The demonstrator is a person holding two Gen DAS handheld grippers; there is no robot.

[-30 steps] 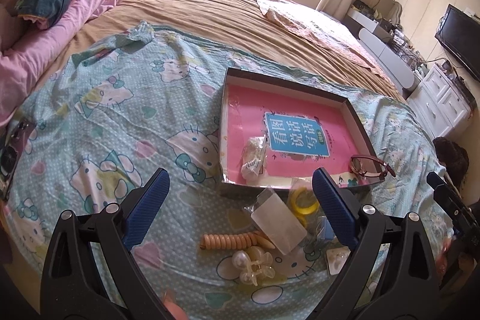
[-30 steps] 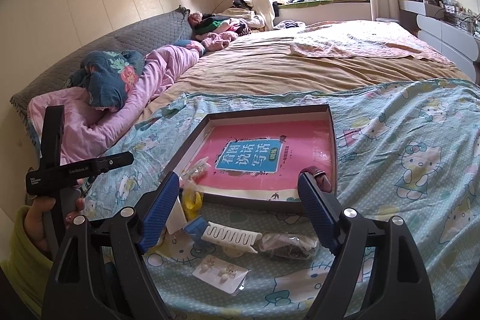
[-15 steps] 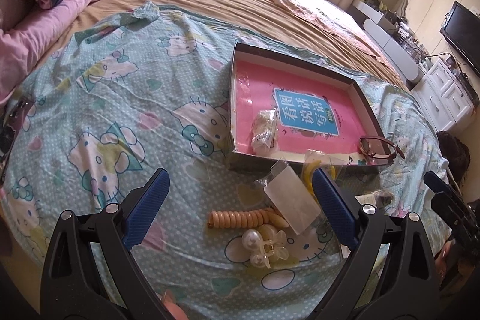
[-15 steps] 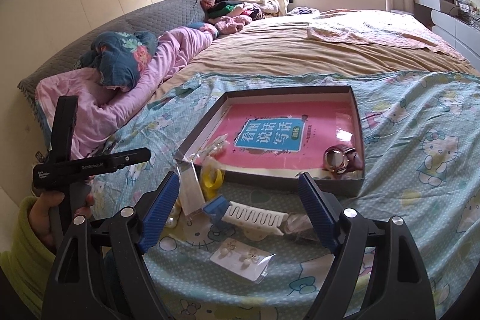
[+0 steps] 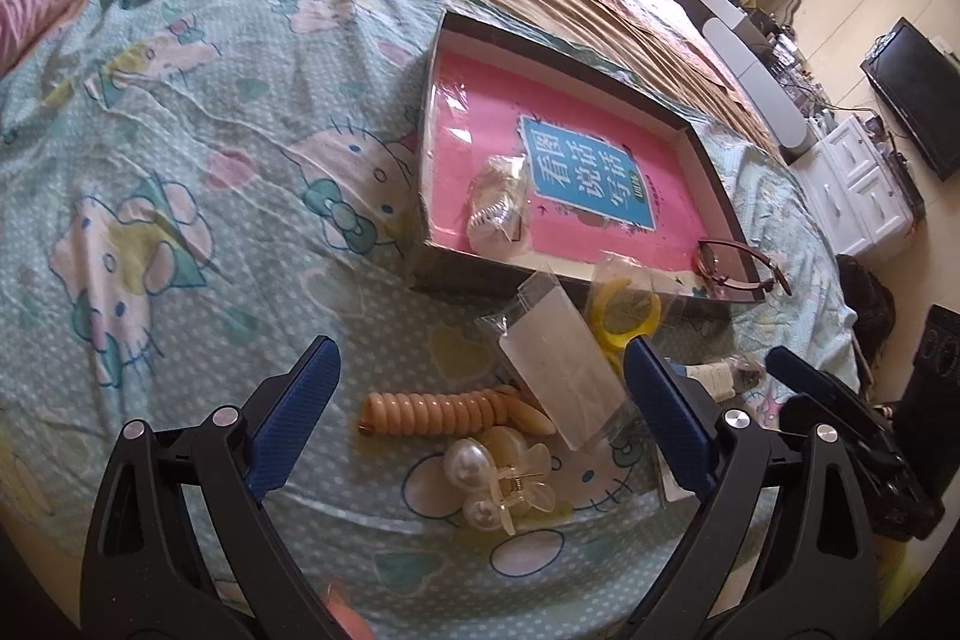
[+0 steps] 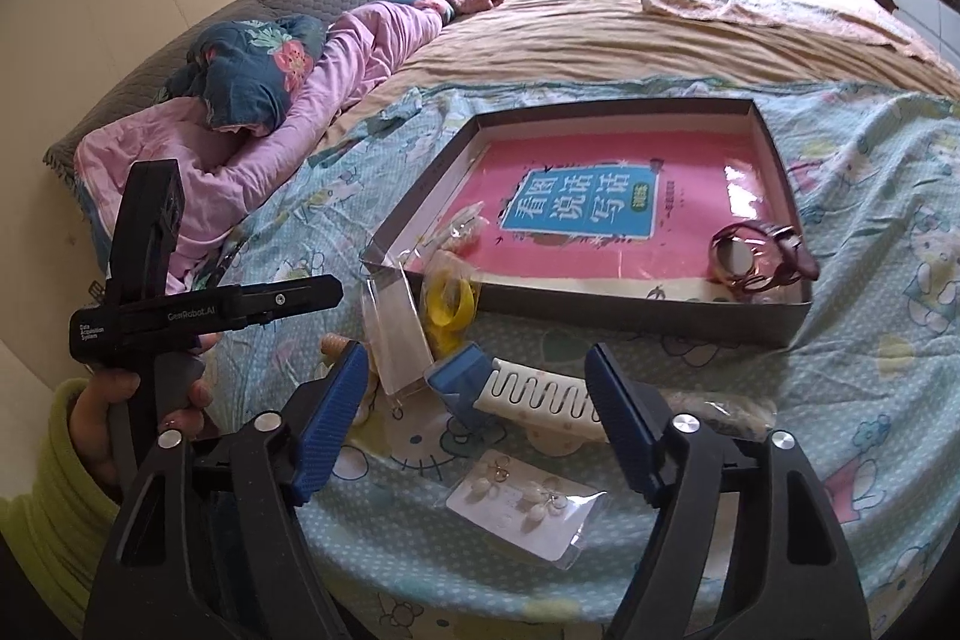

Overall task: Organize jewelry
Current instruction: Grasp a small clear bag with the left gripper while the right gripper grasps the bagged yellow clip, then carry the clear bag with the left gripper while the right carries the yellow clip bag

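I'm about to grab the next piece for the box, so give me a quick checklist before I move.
1. Right hand-held gripper empty: ok, jaws closing, nothing pinched yet.
2. Left hand-held gripper open and empty: ok.
3. White comb between the right jaws: ok.
4. Beige coil between the left jaws: ok.
5. Box has free room: ok.
6. Comb clear of the clear packet: cannot tell.

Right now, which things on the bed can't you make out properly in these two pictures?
- Small dark packet, right wrist view: half hidden behind the right gripper, whose jaws are closing with nothing pressed between them.
- Orange object, left wrist view: cut off by the bottom edge, blurred.
- Contents of the clear bag in the tray: too small to identify.
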